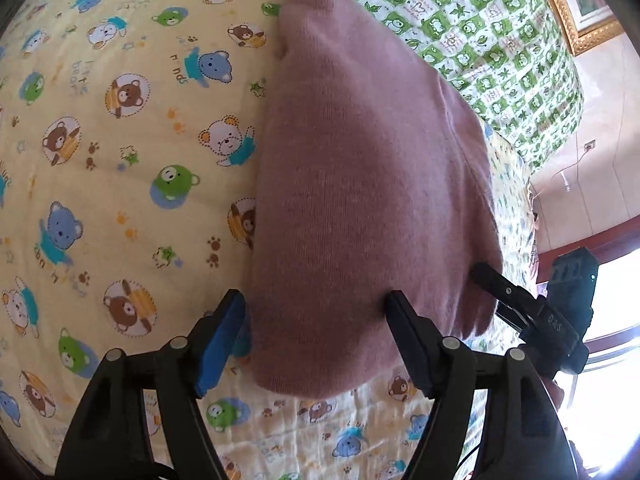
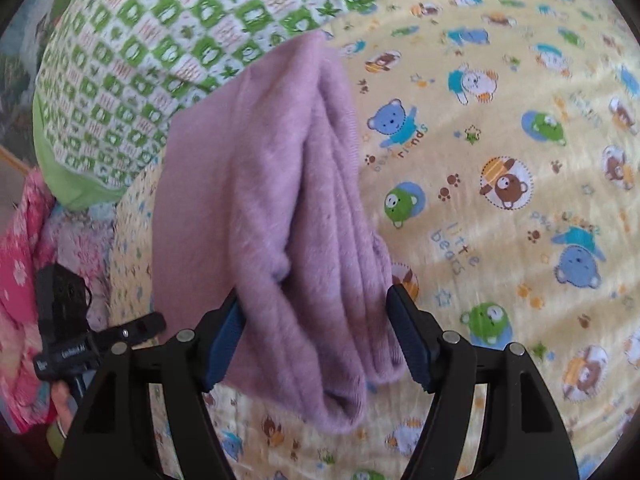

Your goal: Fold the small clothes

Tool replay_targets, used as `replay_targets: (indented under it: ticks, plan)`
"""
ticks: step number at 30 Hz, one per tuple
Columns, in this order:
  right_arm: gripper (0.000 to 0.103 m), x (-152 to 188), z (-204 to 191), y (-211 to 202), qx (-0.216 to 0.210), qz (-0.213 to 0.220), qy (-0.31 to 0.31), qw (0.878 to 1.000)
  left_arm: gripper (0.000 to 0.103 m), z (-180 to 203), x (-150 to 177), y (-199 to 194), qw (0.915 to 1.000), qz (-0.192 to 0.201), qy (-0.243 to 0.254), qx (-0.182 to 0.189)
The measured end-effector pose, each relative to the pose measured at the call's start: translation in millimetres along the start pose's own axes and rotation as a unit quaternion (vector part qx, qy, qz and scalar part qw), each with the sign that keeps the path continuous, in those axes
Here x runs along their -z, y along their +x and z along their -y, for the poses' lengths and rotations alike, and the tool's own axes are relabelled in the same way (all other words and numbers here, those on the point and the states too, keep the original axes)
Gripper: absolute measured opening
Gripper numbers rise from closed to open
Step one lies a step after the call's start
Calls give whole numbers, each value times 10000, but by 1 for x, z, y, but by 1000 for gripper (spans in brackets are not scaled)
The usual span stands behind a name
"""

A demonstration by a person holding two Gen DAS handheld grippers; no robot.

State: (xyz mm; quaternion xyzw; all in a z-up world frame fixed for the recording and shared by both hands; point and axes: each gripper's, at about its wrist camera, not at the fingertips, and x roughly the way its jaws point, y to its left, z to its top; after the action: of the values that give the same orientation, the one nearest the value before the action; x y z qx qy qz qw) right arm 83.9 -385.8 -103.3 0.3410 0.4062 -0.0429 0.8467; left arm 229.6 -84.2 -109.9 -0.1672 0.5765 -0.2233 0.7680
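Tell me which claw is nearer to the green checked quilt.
Hard to call; the left claw and the right claw both stand open at the near end of the pink knit garment, with the green checked quilt past its far end.

Each wrist camera sat just behind its own jaws, looking forward and down, very close to the bed. Both views shared the pink knit garment (image 1: 360,184) between the jaws and the bear-print sheet (image 1: 120,152) beyond.
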Motion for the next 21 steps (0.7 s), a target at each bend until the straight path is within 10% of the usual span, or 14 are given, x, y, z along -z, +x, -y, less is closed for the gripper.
replay_targets:
  ticks: [5,9,14,21]
  plan:
    - [25,-4,32,0,-525,31,624,9967,77,1,-8,8,10000,-62,-4,-25]
    - [30,-3,22,-4,-564,39,360,9977,77,14,-13,15,9999,-1,118,-123]
    - [62,-12,10,-2,-350,79,161,9992,81,12,-21,22,10000,-22,13,-62]
    - [68,-39,4,20,-393,-56,97,9992,81,16,-36,29,10000,43,45,-36]
